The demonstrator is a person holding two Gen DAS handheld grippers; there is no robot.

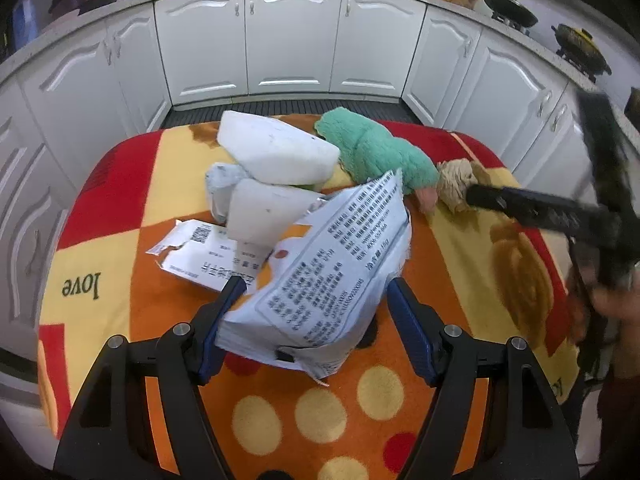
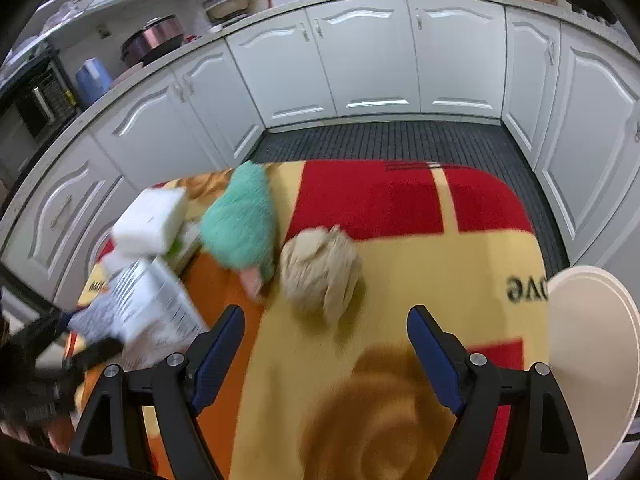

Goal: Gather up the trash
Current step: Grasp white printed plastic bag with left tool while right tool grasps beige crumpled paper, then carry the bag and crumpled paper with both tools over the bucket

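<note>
Left wrist view: my left gripper (image 1: 316,292) straddles the printed wrapper (image 1: 320,276), jaws apart (pads not pressing). My right gripper (image 2: 326,324) gapes empty before the crumpled paper ball (image 2: 320,264).

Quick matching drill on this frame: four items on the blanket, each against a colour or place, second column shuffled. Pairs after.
Things:
1. printed wrapper
2. fluffy sock
3. crumpled paper ball
4. foam block

Descriptions:
A. mint green with a pink tip
B. between the open jaws of the left gripper
C. plain white, at the back left of the pile
D. beige, just ahead of the right gripper

Pairs: 1-B, 2-A, 3-D, 4-C
</note>
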